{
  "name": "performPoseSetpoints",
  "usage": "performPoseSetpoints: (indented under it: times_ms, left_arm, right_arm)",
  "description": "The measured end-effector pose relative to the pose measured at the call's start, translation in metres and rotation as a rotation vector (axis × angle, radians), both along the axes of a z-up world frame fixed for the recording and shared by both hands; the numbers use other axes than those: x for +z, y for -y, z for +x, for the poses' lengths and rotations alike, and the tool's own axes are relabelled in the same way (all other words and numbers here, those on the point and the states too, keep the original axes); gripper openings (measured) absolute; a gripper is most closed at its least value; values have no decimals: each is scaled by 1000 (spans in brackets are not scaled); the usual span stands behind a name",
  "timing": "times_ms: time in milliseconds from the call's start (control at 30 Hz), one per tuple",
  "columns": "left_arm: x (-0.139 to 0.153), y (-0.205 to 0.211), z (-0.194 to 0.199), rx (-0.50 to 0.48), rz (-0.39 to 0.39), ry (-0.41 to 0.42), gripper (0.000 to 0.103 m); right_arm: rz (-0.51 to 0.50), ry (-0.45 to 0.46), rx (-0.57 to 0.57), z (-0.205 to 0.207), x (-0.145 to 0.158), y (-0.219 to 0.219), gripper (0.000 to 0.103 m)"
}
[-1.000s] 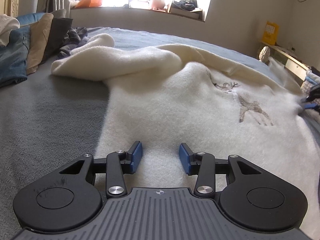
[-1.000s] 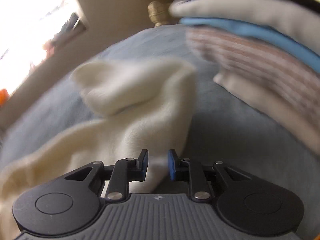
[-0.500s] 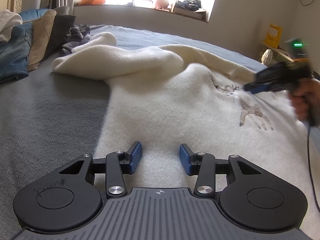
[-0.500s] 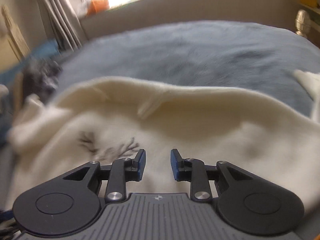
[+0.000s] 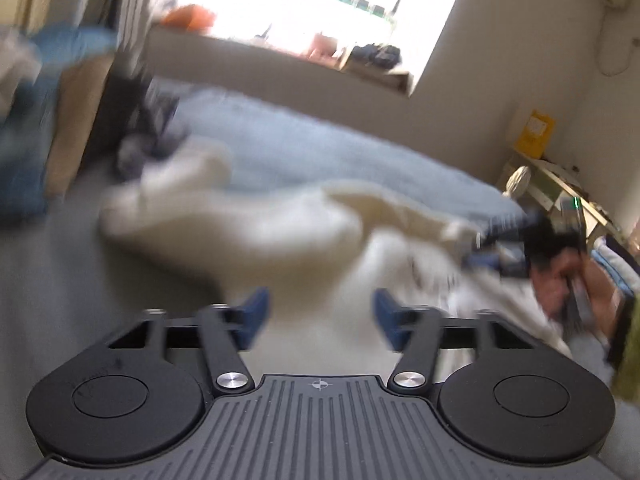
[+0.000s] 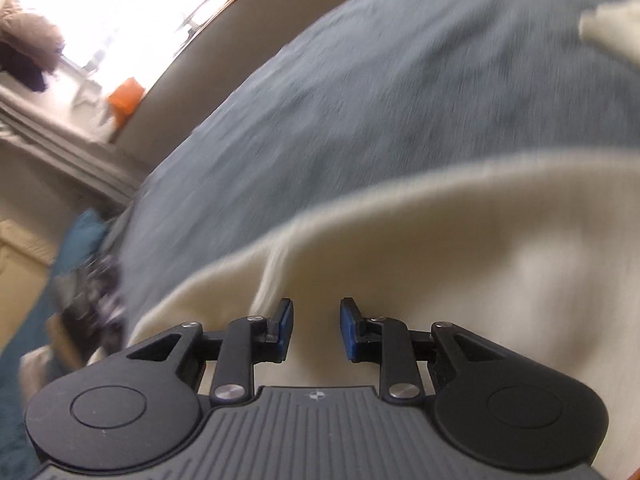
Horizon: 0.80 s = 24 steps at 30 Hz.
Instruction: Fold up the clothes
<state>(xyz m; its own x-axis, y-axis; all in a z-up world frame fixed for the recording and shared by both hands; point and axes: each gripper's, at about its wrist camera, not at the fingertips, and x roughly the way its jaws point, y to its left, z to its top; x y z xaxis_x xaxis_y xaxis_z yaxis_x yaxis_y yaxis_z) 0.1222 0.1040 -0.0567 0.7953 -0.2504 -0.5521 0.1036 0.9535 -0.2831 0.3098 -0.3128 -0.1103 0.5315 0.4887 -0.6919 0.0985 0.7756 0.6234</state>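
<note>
The left gripper (image 5: 320,316) points toward twelve o'clock in its own wrist view, level and blurred, its two blue-padded fingers (image 5: 253,312) spread wide with nothing between them. At three o'clock in the same view, the person's right hand (image 5: 568,276) grips the handle of the right gripper (image 6: 316,328), whose nose aims toward nine o'clock. In the right wrist view that gripper sits tilted, its blue pads (image 6: 285,326) parted by a moderate gap, jaws closer together than the left pair and clasping nothing.
</note>
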Motion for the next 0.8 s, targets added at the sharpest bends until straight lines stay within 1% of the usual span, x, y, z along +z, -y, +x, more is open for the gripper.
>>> performPoseSetpoints:
  times_ms: [33, 67, 133, 167, 200, 267, 367, 400, 433, 467, 500, 533, 567, 633, 667, 733, 800]
  left_arm:
    - [5, 0, 14, -13, 22, 15, 79]
    - [11, -1, 27, -27, 44, 31, 85]
    - [22, -2, 54, -54, 87, 62, 92]
    - [20, 2, 73, -79, 119, 38, 96]
    - [16, 7, 90, -99, 144, 5, 96]
    - [6, 15, 120, -139, 192, -63, 96]
    - [-14, 29, 145, -200, 252, -163, 95]
    - [-21, 32, 149, -207, 274, -194, 93]
    - [-29, 35, 152, -213, 296, -224, 79]
    - [-33, 37, 154, -201, 320, -238, 54]
    - [-38, 39, 155, -188, 345, -250, 46]
    - [-38, 38, 155, -176, 333, -245, 31]
    - [-34, 37, 154, -160, 327, -230, 18]
    - [-24, 35, 150, -127, 316, -198, 16]
    - [-19, 35, 149, -110, 330, -170, 16]
    - [-18, 36, 147, -84, 361, -143, 16]
    - [-27, 39, 154, -74, 403, -162, 20]
  right_arm:
    - [8, -5, 17, -5, -5, 0, 27]
    - [9, 0, 25, -11, -8, 0, 27]
    - [25, 9, 29, -20, -15, 1, 27]
    - [49, 11, 12, -22, -18, 4, 27]
    - [72, 8, -4, -22, -21, 7, 26]
    - [83, 8, -7, -19, -26, 7, 26]
    - [76, 16, 7, -18, -29, 6, 26]
    - [75, 18, 10, -16, -30, 7, 26]
    - [79, 17, 9, -13, -30, 8, 26]
    - [82, 16, 9, -12, -31, 8, 26]
    - [83, 17, 10, -11, -31, 8, 26]
    - [83, 18, 13, -9, -31, 7, 26]
    - [79, 20, 18, -8, -30, 7, 26]
    - [68, 26, 30, -8, -28, 7, 26]
    - [62, 29, 36, -8, -27, 7, 26]
    - [41, 35, 51, -7, -24, 4, 26]
    - [11, 43, 69, -5, -20, 1, 26]
